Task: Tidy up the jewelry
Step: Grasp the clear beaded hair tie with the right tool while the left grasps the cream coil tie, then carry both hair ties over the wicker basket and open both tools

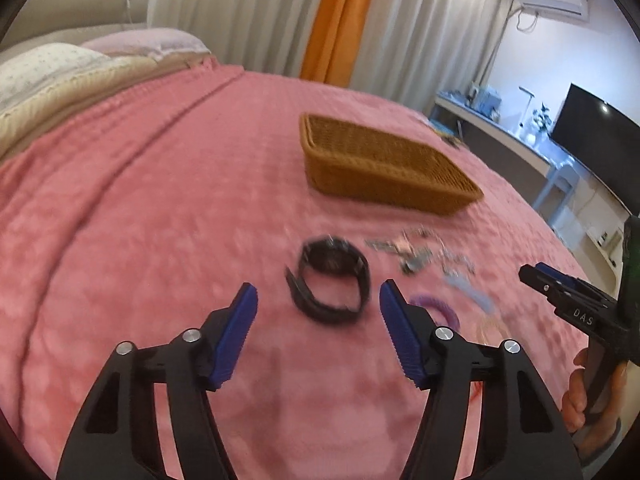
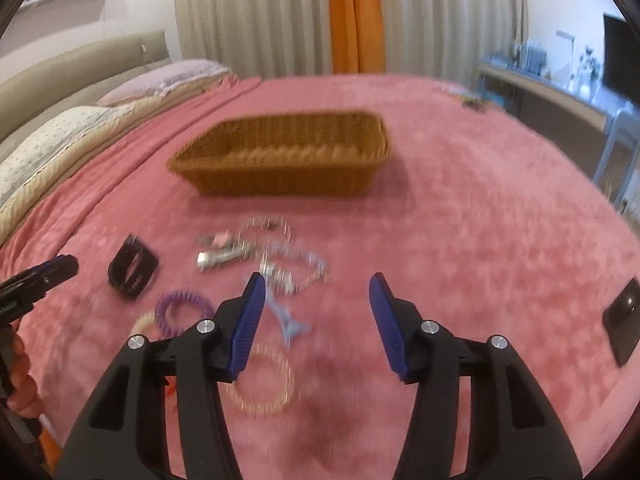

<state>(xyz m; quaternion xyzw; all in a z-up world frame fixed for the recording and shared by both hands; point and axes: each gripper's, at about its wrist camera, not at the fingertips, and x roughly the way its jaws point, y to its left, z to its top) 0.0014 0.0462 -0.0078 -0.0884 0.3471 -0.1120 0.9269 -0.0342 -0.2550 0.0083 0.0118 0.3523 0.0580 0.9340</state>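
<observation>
Blue pads of the left gripper (image 1: 318,300) sit parted over the pink bed (image 1: 140,208), with the black watch (image 1: 330,280) lying just past them, roughly lined up with the gap — nothing pinched, so it's empty for now. My guess is that's the first pick, since the strap curls up off the blanket and gives the pads something to bite.

Right gripper (image 2: 316,292) is the same story: pads apart, holding nothing. It hangs over the loose pile — a clear coil hair tie (image 2: 262,380) partly under its left finger, a pale blue clip (image 2: 290,320) beside that, a purple coil tie (image 2: 182,312) off to the left, and a tangle of silvery chains and clips (image 2: 276,256) further out. Too blurry to tell those small bits apart.

Wicker basket (image 2: 288,152) sits beyond the pile toward the far edge of the bed, looks empty from here, so presumably that's where everything goes. Nothing sorted yet, I'd say.

Dark phone-like slab (image 2: 624,320) lies near the bed's right edge, well apart from the jewelry — probably not part of this.
</observation>
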